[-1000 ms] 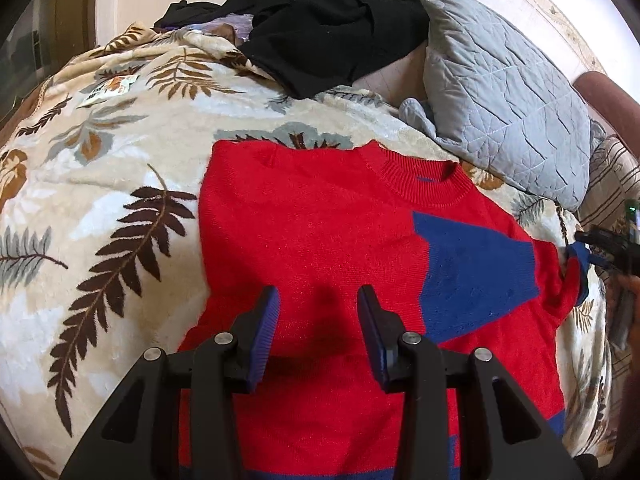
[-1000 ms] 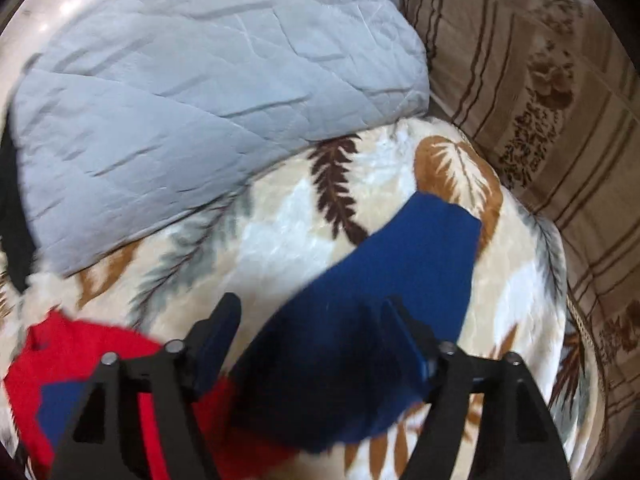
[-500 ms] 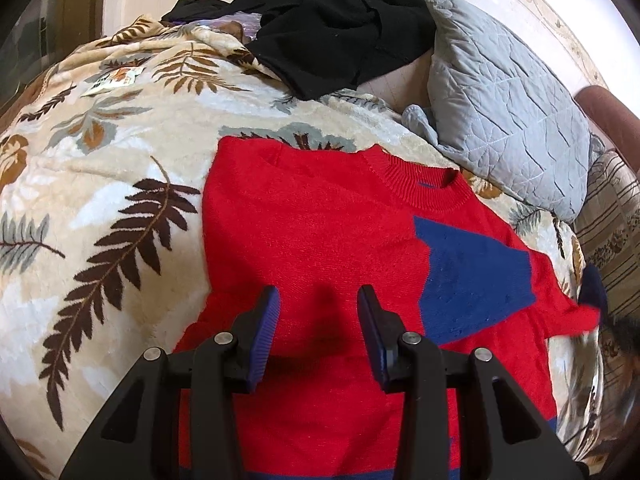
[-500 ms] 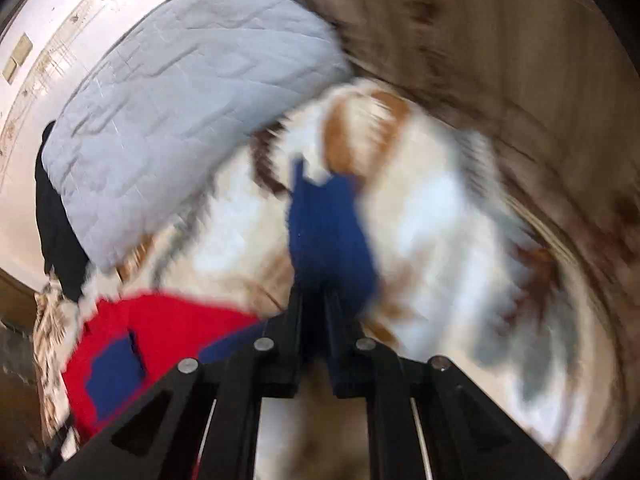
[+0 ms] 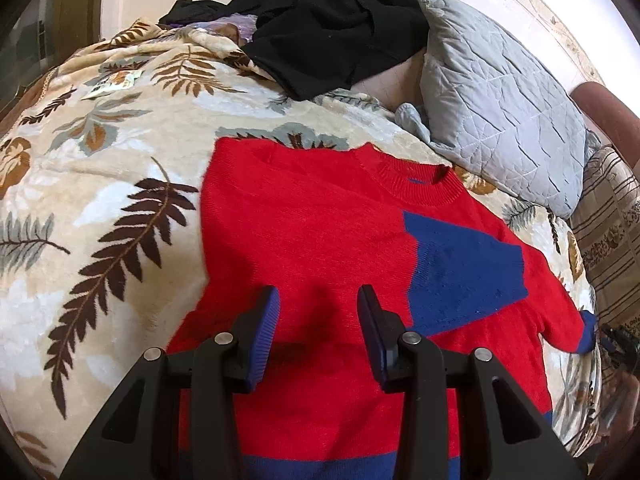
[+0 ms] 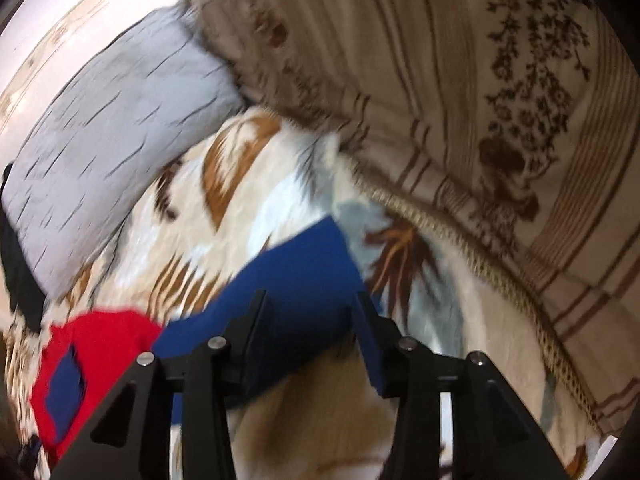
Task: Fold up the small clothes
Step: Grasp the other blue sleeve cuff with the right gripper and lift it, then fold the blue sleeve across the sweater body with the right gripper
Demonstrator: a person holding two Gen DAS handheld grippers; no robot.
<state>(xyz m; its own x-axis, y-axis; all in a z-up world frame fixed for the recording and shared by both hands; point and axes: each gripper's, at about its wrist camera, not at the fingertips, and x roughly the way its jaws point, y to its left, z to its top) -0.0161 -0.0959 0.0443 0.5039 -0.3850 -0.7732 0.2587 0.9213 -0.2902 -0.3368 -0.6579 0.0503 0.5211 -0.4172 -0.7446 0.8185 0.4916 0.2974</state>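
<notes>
A small red sweater (image 5: 304, 240) with a blue patch (image 5: 460, 272) lies flat on the leaf-print blanket (image 5: 100, 200), neck toward the pillow. My left gripper (image 5: 318, 312) is open and empty, hovering over the sweater's lower middle. The sweater's right sleeve stretches out to the right and ends in a blue cuff (image 5: 586, 332). In the right wrist view, my right gripper (image 6: 308, 312) is open, with the blue cuff (image 6: 296, 280) lying between and under its fingers on the blanket; the red sleeve (image 6: 100, 340) runs off to the lower left.
A grey quilted pillow (image 5: 500, 96) lies beyond the sweater's neck. A pile of black clothes (image 5: 332, 20) sits at the back. A brown striped patterned cover (image 6: 460, 120) rises along the right side of the bed.
My right gripper was shut on the blue cuff half a second ago and has opened; the cuff lies on the blanket and the sleeve is pulled out straighter. My left gripper stayed open in place.
</notes>
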